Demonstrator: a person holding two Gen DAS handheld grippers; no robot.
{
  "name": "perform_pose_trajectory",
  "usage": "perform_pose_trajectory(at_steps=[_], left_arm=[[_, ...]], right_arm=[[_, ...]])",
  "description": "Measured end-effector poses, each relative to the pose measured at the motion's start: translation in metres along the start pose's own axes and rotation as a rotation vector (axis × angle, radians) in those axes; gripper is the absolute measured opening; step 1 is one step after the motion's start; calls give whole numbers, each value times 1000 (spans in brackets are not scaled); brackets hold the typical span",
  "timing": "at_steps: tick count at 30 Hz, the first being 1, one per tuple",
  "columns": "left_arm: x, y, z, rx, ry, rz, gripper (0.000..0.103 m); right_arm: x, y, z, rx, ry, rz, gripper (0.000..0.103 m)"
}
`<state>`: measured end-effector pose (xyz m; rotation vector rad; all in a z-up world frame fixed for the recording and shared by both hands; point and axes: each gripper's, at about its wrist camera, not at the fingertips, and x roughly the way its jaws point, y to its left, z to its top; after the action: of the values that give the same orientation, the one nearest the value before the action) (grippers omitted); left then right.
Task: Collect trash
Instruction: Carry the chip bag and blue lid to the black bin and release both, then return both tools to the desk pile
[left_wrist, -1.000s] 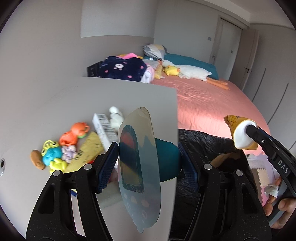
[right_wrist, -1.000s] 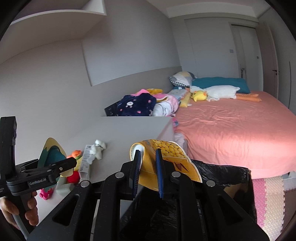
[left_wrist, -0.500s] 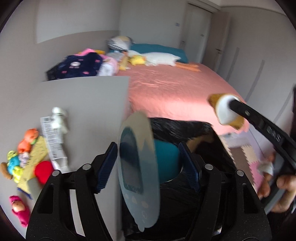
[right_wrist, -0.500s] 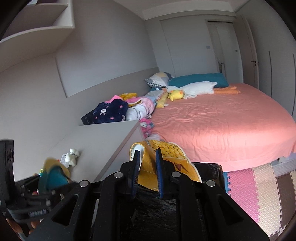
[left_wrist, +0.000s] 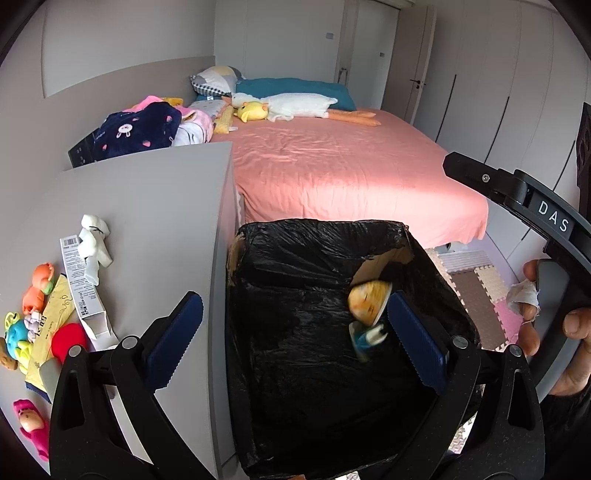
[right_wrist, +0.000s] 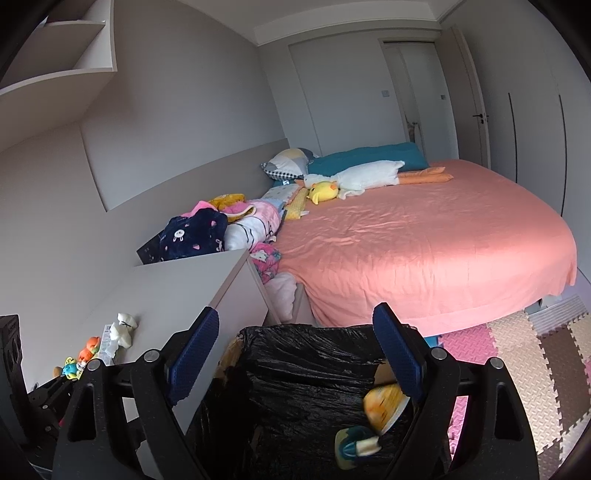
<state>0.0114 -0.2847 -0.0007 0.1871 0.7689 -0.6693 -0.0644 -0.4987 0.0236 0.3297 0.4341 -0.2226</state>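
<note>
- The bin (left_wrist: 321, 236), lined with a black bag, stands against the side of the grey cabinet (left_wrist: 155, 206) at the foot of the bed (left_wrist: 351, 166); both grippers hang over its mouth.
- On the cabinet top, left of the bin, more litter lies: a white carton (left_wrist: 83, 284), long axis running away from the camera, a yellow packet (left_wrist: 48, 325) beside it, and a crumpled tissue (left_wrist: 94, 240), among small toys (left_wrist: 22, 332).
- Left gripper (left_wrist: 291, 343): jaws opening, near full width, nothing between them. It is the nearer one to the cabinet litter, which lies off its left jaw.
- Right gripper (right_wrist: 299, 350): jaws opening wide, also empty, on the bin's far side from the cabinet.
- The yellow wrapper (left_wrist: 367, 299) and teal wrapper (left_wrist: 365, 338) are blurred inside the bin, apparently dropping.
</note>
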Motion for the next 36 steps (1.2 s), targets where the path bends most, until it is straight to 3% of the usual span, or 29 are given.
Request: perform_pose_trajectory(at_steps=[15, 36], left_arm=[[-20, 31, -17, -34, -3, 74, 97], [-68, 106, -57, -139, -6, 224, 97]], right_arm=[[13, 46, -18, -71, 52, 65, 86], [29, 130, -48, -183, 131, 202, 88]])
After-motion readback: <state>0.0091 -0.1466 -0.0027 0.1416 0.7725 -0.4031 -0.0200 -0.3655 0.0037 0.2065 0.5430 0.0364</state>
